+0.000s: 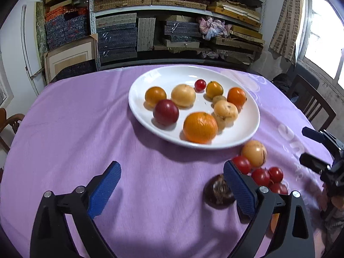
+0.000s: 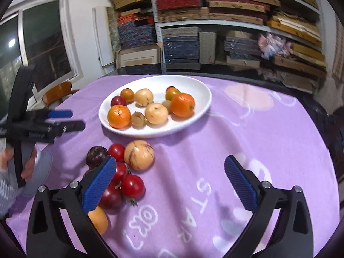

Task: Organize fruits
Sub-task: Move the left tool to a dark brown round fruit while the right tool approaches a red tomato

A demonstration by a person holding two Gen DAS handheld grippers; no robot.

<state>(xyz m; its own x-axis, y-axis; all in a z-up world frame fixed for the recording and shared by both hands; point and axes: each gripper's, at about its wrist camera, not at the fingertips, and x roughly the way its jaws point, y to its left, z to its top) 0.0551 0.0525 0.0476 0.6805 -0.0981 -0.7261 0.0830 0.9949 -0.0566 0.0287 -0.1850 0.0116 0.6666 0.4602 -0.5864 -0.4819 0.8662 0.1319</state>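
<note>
A white plate (image 1: 243,131) (image 2: 200,99) on the purple cloth holds several fruits: oranges, pale yellow fruits, a dark red plum (image 1: 166,112) and a cherry tomato. Loose fruit lies in front of it: a striped yellow fruit (image 1: 254,153) (image 2: 139,155), red tomatoes (image 1: 260,176) (image 2: 132,186), a dark purple fruit (image 1: 217,191) (image 2: 96,153) and an orange fruit (image 2: 98,219). My left gripper (image 1: 172,190) is open and empty, its right finger beside the dark fruit. My right gripper (image 2: 169,185) is open and empty, its left finger over the tomatoes.
The round table's purple cloth (image 1: 107,129) has white lettering (image 2: 193,215) on the right. Shelves of stacked boxes (image 1: 172,21) stand behind the table. Wooden chairs stand at the right (image 1: 311,105) and far left (image 2: 57,92).
</note>
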